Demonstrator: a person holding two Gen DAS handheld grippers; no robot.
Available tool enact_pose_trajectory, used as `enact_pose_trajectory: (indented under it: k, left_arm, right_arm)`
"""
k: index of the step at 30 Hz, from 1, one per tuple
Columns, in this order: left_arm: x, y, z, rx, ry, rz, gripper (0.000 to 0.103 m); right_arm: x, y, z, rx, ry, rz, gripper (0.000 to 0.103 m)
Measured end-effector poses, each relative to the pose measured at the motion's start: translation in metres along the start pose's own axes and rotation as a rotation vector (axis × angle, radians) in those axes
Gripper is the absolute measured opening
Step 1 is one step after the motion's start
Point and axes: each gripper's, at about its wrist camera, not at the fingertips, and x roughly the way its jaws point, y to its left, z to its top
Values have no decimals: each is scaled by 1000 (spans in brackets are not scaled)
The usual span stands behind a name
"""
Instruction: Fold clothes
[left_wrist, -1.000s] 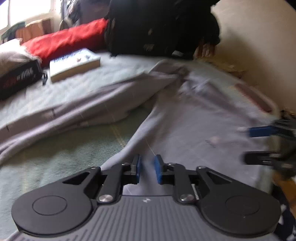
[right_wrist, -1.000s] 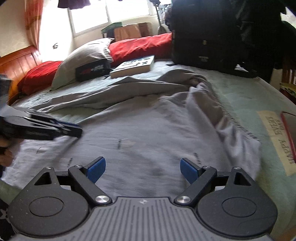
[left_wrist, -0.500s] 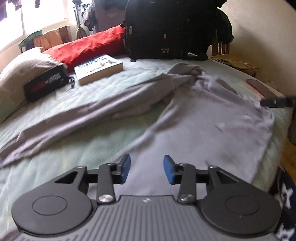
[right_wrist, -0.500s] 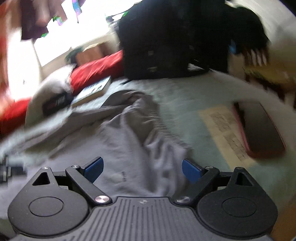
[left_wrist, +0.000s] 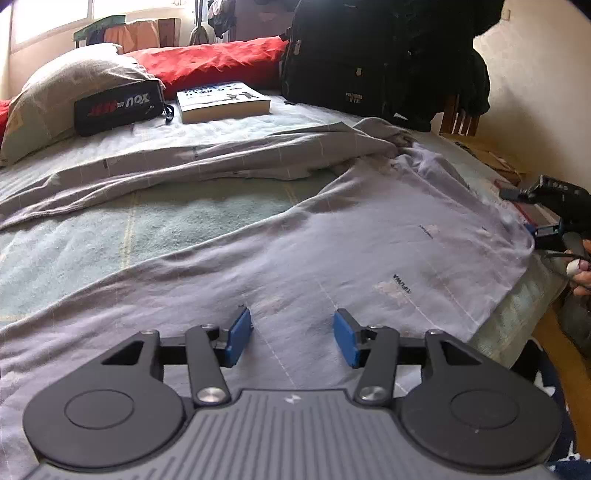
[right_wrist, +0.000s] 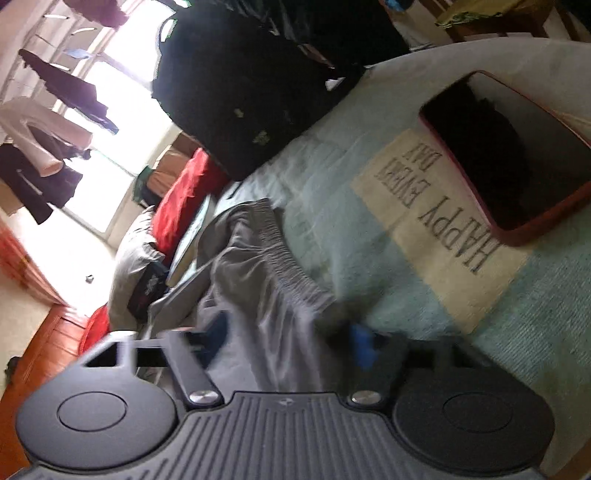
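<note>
Green bed cover (left_wrist: 74, 251) holds grey pants (left_wrist: 332, 243) spread across it. Left gripper (left_wrist: 291, 338) hovers, fingers apart. Right gripper (right_wrist: 291, 341) is apart at the waistband. Grabbing one layer could bunch the fold.

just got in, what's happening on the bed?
A person with a gripper in each hand is folding grey trousers spread on the bed. The left gripper is open above one leg, holding nothing. The right gripper is at the waistband end, tilted and blurred, jaws apart around the cloth edge; no fold made yet.
</note>
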Motion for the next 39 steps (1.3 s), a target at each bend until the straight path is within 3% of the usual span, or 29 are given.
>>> enact_pose_trajectory:
  k: [2, 7, 10, 13, 15, 17, 21, 28, 32, 39]
  left_arm:
    - [-1, 0, -2, 1, 0, 4, 52]
    - [-5, 2, -4, -17, 3, 7, 54]
    - [-14, 8, -7, -23, 0, 19, 55]
    - [-33, 18, -11, -35, -14, 52, 55]
    - [-45, 25, -14, -43, -23, 75, 55]
    - [-57, 31, -17, -51, -33, 97, 57]
    - [-92, 69, -40, -141, -49, 185, 60]
    - [-158, 162, -97, -383, -77, 363, 59]
    - [-165, 205, -123, -534, -62, 424, 56]
    - [-183, 249, -168, -805, -244, 241, 60]
  right_arm:
    - [-2, -4, -5, 8, -5, -17, 23]
    - [-24, -3, -17, -36, -65, -69, 21]
    - [-25, -5, -17, -41, -38, -100, 23]
    - [-33, 7, -18, -61, -51, -132, 42]
    - [-45, 22, -22, -108, -94, -179, 68]
    - [-56, 39, -27, -163, -130, -206, 73]
    - [-71, 73, -41, -266, -143, -152, 87]
    - [-54, 137, -69, -386, -27, 1, 94]
    - [-37, 167, -92, -443, 35, 20, 94]
    - [-37, 187, -111, -490, 76, -7, 96]
